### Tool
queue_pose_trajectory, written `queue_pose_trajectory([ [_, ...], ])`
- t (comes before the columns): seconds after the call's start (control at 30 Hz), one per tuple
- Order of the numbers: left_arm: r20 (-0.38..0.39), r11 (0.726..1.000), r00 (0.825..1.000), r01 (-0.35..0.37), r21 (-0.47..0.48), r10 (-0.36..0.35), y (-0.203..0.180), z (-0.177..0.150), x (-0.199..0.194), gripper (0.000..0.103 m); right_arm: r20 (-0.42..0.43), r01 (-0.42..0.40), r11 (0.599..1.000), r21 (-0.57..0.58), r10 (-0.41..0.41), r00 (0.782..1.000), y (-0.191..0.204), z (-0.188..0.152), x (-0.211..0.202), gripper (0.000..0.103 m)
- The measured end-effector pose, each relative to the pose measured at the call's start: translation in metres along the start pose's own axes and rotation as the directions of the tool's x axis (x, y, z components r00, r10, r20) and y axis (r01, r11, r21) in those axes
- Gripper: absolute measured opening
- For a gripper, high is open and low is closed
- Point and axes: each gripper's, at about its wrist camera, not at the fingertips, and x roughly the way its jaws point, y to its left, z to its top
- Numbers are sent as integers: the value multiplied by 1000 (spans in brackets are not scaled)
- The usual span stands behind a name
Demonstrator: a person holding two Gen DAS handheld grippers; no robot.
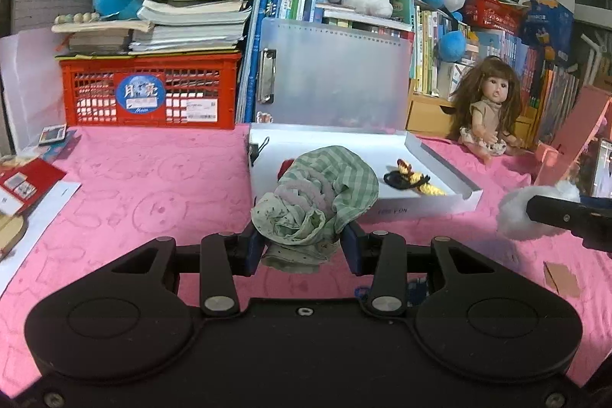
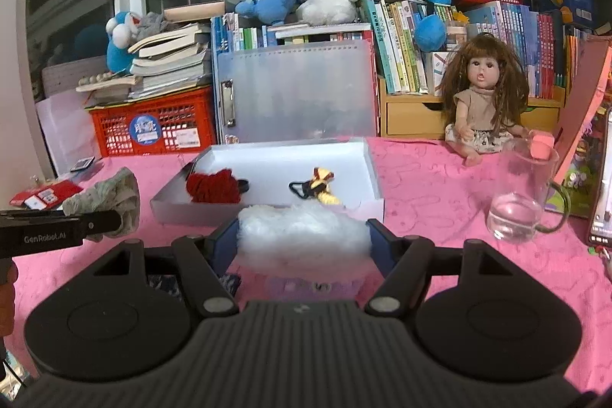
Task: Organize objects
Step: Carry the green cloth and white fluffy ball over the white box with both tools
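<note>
The left hand-held gripper (image 1: 302,245) is closed on a bundle of green checked cloth (image 1: 317,205), its jaws pinching only the lower folds while most of the fabric bulges above and ahead of them, just short of the white box (image 1: 443,174) on the pink counter (image 1: 134,186). The right hand-held gripper (image 2: 304,241) has its jaws set fairly wide and pressed against both sides of a white fluffy ball (image 2: 302,232), also held just before the near wall of the box. The likeliest trouble is the cloth: gripped so low, it could unroll or slide out and drape over the box wall instead of landing inside. The fluffy ball is soft and may squeeze out or cling to a pad on release. Both loads head for the same box, so the two tools could bump if they go in together. Inside, a red knitted piece (image 2: 214,186) fills the left end and a yellow and black knitted toy (image 2: 321,188) lies near the middle, leaving bare floor at the far side and right. To the right, a glass mug (image 2: 520,194) with water stands near the box and could be knocked by a wide swing; the doll (image 2: 482,102) sits beyond it. The counter left of the box is open.
</note>
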Motion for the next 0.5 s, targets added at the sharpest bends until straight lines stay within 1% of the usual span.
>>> queue_pose_trajectory([
  [0.13,10,1000,1000,7,5,-7,-3,14,14,40,12,9,1000,-2,-9,1000,-4,12,13,71],
  [0.33,0,1000,1000,18,-5,-18,-10,30,41,40,6,35,999,-10,-35,999,-8,23,36,71],
  [0.5,-9,1000,1000,11,3,-11,-17,37,62,40,-12,32,998,46,-31,999,-16,30,55,71],
])
